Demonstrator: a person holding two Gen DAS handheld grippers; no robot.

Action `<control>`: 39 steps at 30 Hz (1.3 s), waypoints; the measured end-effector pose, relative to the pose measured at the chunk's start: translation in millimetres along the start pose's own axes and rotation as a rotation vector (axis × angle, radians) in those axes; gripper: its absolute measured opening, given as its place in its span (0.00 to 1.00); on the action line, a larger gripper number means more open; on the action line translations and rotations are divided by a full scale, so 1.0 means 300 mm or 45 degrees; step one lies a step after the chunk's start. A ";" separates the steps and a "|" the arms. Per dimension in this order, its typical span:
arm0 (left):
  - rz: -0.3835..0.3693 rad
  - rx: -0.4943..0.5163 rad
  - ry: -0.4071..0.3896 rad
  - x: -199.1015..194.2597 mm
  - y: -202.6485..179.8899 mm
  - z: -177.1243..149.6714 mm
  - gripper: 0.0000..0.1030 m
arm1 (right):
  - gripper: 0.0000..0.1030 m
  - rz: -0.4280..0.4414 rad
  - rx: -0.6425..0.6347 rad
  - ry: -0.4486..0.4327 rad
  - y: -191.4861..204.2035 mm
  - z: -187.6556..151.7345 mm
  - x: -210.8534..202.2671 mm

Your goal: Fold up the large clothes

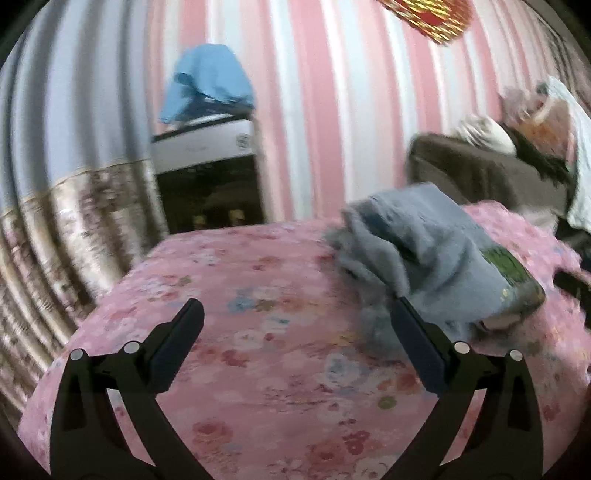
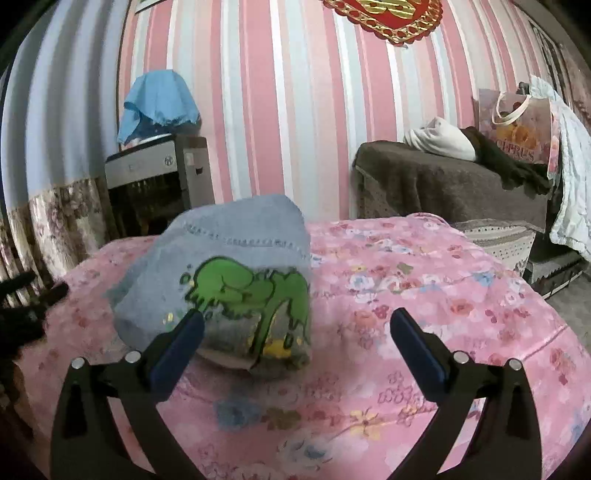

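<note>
Both sets of tongs spread wide, nothing gripped in either. Left tongs (image 1: 297,308) low in the left wrist view, hovering over bare pink floral bedspread (image 1: 258,280), with only the outer side of the right-hand finger (image 1: 415,343) overlapping the edge of the clothing in the picture; can't tell if it touches. Right tongs (image 2: 297,319) low in the right wrist view, gaping too, left finger (image 2: 181,343) drawn in front of the garment's lower edge, pads not pressing on anything.

Folded grey garment (image 2: 221,273) with a green cartoon print (image 2: 251,291) sitting in a bundle on the bed, centre-left of the right wrist view. Same bundle at right of centre in the left wrist view (image 1: 417,251), blurry, green print just peeking at its right end. Looks folded into a chunky packet, stitched hem running across the top.

Background stuff: pink and white striped wallpaper (image 2: 280,110), red and gold decoration (image 2: 384,18) at the top edge. Blue cloth (image 2: 159,99) draped over a grey appliance (image 2: 155,166) in the upper left. Brown-covered furniture (image 2: 443,184) at right with a white garment (image 2: 439,142) and something dark heaped on it, plus a floral gift bag (image 2: 517,129) behind. Dark blurry shape (image 2: 26,302) at the far left edge of the right wrist view, probably the other tongs, too smeared to be sure.
</note>
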State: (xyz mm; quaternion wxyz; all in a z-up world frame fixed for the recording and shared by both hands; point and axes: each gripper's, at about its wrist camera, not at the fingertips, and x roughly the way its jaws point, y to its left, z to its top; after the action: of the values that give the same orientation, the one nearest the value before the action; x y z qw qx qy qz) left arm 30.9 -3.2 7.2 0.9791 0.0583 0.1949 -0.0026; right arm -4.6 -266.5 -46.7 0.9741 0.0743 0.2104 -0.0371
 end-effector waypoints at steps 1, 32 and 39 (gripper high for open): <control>0.037 -0.029 -0.041 -0.015 0.017 -0.006 0.97 | 0.98 -0.015 -0.013 -0.021 0.007 0.001 -0.009; 0.035 0.012 -0.160 -0.076 0.005 -0.069 0.97 | 0.98 -0.030 -0.066 -0.157 0.029 0.001 -0.079; 0.021 -0.024 -0.154 -0.074 0.025 -0.072 0.97 | 0.98 -0.031 -0.066 -0.159 0.031 0.002 -0.079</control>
State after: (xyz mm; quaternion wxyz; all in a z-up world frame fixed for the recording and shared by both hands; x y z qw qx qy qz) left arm 2.3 6.3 -3.3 0.9896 0.0505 0.1347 0.0037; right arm -25.1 -256.5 -35.2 0.9864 0.0441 0.1511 -0.0481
